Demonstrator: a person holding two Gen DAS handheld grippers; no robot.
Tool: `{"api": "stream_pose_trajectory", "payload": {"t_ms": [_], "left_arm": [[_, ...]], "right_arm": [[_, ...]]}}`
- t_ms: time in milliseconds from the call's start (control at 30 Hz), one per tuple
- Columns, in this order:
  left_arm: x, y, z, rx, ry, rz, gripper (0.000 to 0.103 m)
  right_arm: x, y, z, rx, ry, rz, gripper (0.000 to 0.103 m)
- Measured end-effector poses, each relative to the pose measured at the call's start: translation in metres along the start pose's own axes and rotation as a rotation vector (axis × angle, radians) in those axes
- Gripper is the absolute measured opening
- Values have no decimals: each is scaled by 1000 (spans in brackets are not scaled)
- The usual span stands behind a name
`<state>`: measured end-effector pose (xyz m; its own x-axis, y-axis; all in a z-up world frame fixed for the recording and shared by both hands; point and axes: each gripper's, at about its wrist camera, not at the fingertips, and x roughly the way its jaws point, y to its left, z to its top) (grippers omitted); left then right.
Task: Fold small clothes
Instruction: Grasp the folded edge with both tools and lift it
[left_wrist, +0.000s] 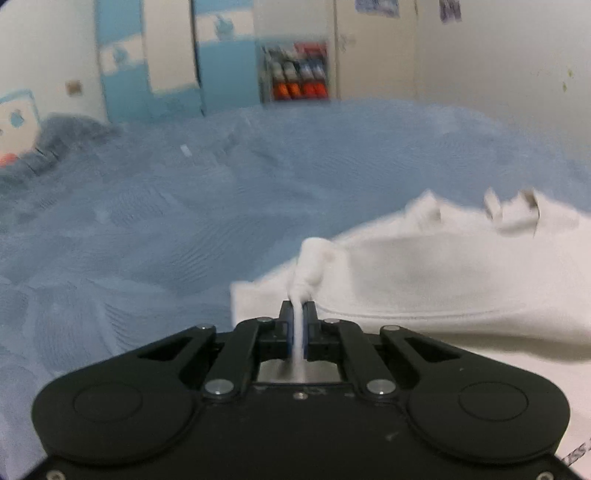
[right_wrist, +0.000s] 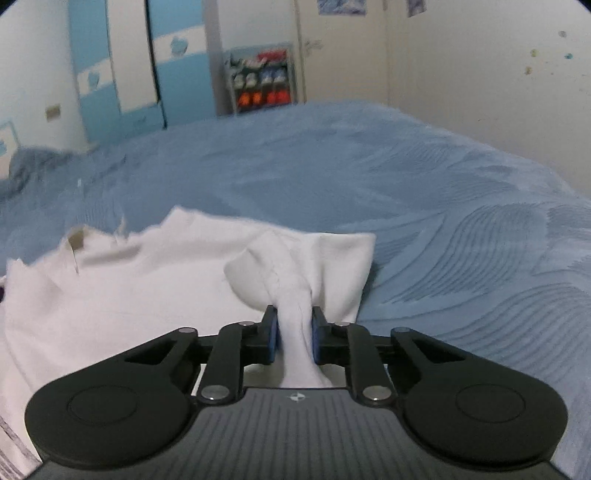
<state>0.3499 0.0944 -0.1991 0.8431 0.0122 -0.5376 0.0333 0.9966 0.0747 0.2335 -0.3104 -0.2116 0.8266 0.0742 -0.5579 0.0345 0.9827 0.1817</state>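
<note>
The white garment (left_wrist: 461, 273) is being cut off by the right edge in the left wrist view, and its far hem is being smeared by blur there. In the right wrist view it (right_wrist: 129, 295) is being clipped at the left edge. The pinched cloth is being hidden between the pads on both sides. The shelf (left_wrist: 295, 72) contents are being blurred past telling.
</note>
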Motion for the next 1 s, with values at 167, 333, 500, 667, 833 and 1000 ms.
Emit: {"api": "stream_pose_trajectory", "payload": {"t_ms": [167, 333, 500, 667, 833, 1000], "left_arm": [[-53, 5, 15, -63, -135, 37, 4], [-90, -2, 19, -27, -217, 70, 4], [-81, -9, 14, 24, -185, 79, 4], [-66, -2, 11, 4, -145, 70, 4], [-63, 2, 7, -13, -138, 64, 4], [-74, 3, 8, -34, -179, 78, 4]], "right_arm": [[-30, 11, 8, 11, -101, -38, 17], [-44, 29, 9, -30, -141, -118, 26], [-24, 36, 3, -124, -74, -165, 30], [1, 35, 8, -171, -30, -146, 62], [28, 34, 10, -180, 33, -131, 10], [-11, 37, 8, -129, -146, -160, 8]]}}
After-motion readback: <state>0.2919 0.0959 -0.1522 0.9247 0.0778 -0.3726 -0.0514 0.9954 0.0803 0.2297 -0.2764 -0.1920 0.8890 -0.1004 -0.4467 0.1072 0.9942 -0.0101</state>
